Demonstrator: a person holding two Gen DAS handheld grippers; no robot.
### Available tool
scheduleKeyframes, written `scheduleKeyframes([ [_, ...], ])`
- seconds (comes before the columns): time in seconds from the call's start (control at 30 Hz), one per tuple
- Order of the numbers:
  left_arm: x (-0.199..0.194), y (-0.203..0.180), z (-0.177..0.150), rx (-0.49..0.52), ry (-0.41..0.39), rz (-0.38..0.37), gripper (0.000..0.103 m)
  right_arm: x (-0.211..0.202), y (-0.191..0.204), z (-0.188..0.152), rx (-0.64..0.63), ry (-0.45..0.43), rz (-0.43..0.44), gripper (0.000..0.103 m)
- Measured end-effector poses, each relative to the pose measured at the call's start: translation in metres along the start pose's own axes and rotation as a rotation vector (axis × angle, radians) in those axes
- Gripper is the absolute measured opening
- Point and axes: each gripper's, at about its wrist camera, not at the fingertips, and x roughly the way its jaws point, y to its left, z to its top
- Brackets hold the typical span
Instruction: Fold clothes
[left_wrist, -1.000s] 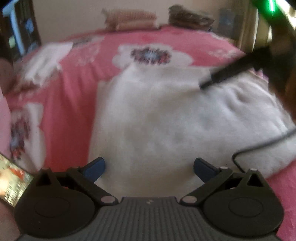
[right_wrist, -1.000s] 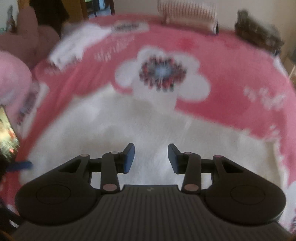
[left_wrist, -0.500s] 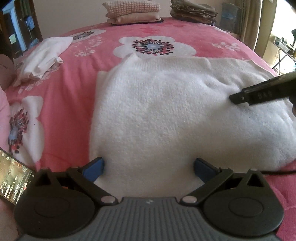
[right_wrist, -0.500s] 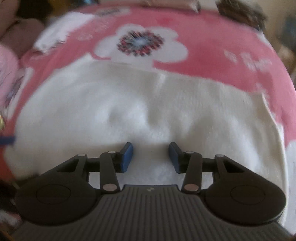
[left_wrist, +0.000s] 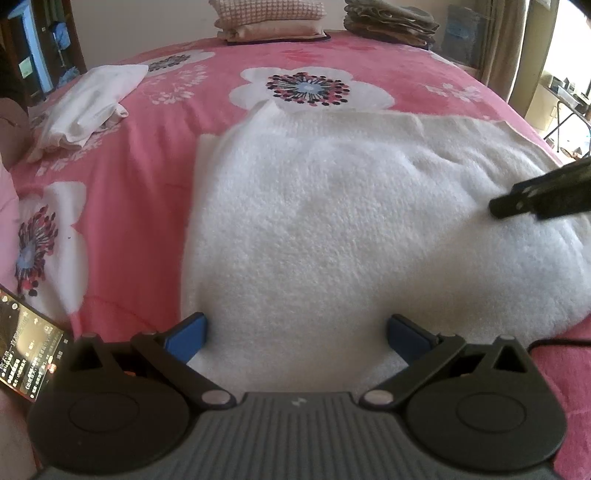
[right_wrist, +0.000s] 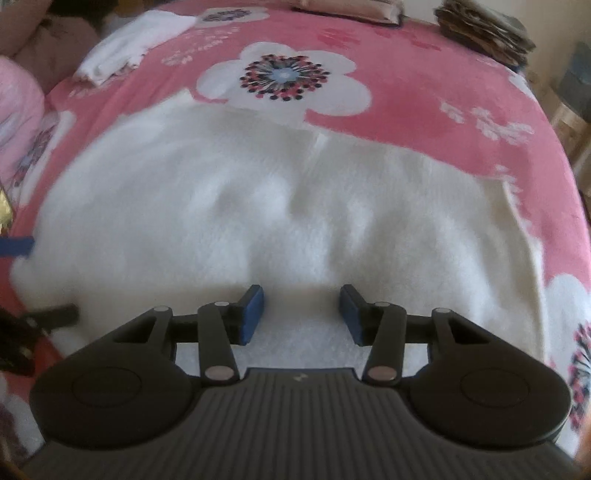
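Both units hover over the near edge of the white garment (left_wrist: 332, 229). Left hand-held gripper (left_wrist: 295, 334): released, empty. Right hand-held gripper (right_wrist: 301, 314): released, empty. Step appears to be pre-grasp; next, pinch that edge. Garment lies spread on the bed (left_wrist: 155, 155).

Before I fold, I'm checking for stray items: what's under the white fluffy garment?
Only the pink floral bedspread shows around the white fluffy garment. Anything beneath it is covered.

The phone (left_wrist: 26, 347) is cut by the left edge, its screen text too small to read.
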Motion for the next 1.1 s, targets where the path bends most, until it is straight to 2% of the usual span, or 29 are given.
scheduleKeyframes([
  [0.07, 0.0, 0.001, 0.0, -0.009, 0.003, -0.004, 0.103, -0.017, 0.004, -0.001, 0.002, -0.026, 0.047, 0.045],
  [0.13, 0.001, 0.001, 0.001, -0.012, 0.006, -0.001, 0.103, -0.026, 0.011, -0.012, -0.048, -0.033, 0.05, 0.046],
  [0.2, 0.002, -0.001, 0.001, -0.013, 0.007, 0.005, 0.103, -0.018, 0.014, -0.03, -0.09, 0.009, 0.054, 0.049],
  [0.27, 0.002, -0.003, 0.0, -0.009, 0.007, 0.013, 0.103, -0.013, 0.011, -0.046, -0.076, -0.031, 0.06, 0.05],
  [0.47, 0.002, -0.003, 0.003, -0.025, 0.028, 0.023, 0.103, -0.017, 0.011, -0.036, -0.033, -0.016, 0.041, 0.05],
  [0.63, 0.003, -0.005, 0.004, -0.031, 0.043, 0.037, 0.103, -0.043, 0.013, -0.047, -0.01, -0.089, 0.075, 0.05],
  [0.67, 0.003, -0.005, 0.005, -0.033, 0.047, 0.042, 0.103, -0.042, 0.014, -0.052, -0.018, -0.079, 0.082, 0.05],
  [0.77, 0.004, -0.009, 0.006, -0.032, 0.059, 0.059, 0.103, -0.03, 0.027, -0.073, -0.11, -0.052, 0.039, 0.053],
  [0.9, 0.005, -0.009, 0.008, -0.037, 0.071, 0.064, 0.103, -0.039, 0.042, -0.072, -0.213, -0.071, -0.007, 0.054],
  [0.97, 0.005, -0.01, 0.009, -0.041, 0.075, 0.067, 0.103, -0.048, 0.036, -0.069, -0.182, -0.107, 0.007, 0.054],
  [1.1, 0.005, -0.01, 0.009, -0.04, 0.077, 0.073, 0.103, -0.051, 0.016, -0.07, -0.088, -0.116, -0.052, 0.054],
])
